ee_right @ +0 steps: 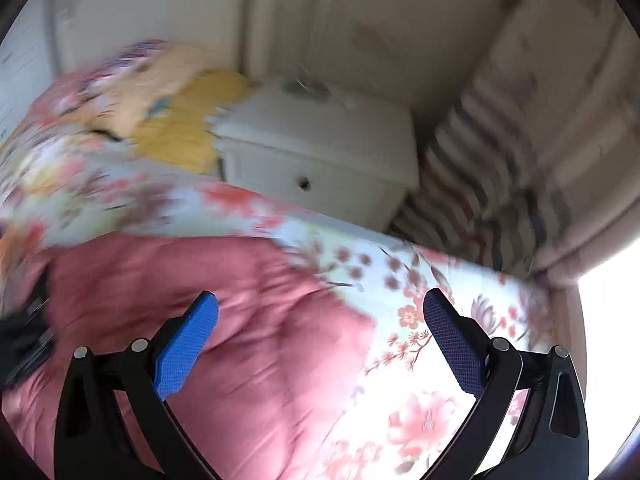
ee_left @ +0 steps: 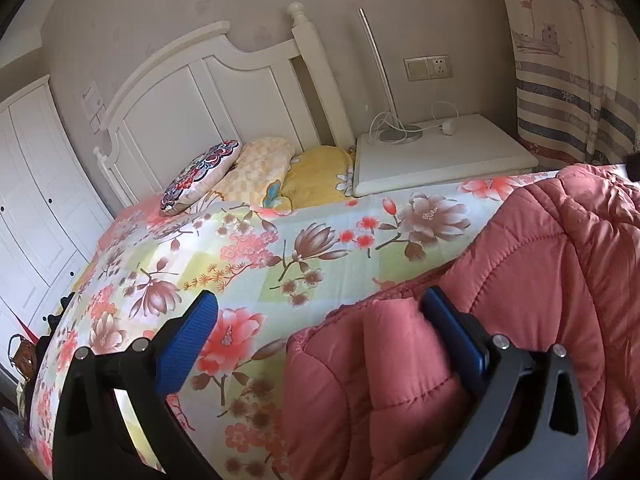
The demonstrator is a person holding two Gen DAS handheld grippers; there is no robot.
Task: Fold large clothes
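A pink quilted padded coat (ee_left: 520, 280) lies bunched on a floral bedspread (ee_left: 248, 256). My left gripper (ee_left: 320, 312) is open just above the coat's left edge; its right blue pad (ee_left: 452, 332) rests against the coat's folds, and its left pad (ee_left: 188, 344) is over the bedspread. In the blurred right wrist view the coat (ee_right: 224, 312) lies lower left on the bedspread (ee_right: 440, 312). My right gripper (ee_right: 320, 312) is open and empty above the coat's right edge.
White headboard (ee_left: 208, 88) and several pillows (ee_left: 256, 172) at the far end of the bed. A white nightstand (ee_left: 436, 156) with a lamp and charger cable stands beside the bed. Striped curtain (ee_left: 576, 92) at right, white wardrobe (ee_left: 36, 184) at left.
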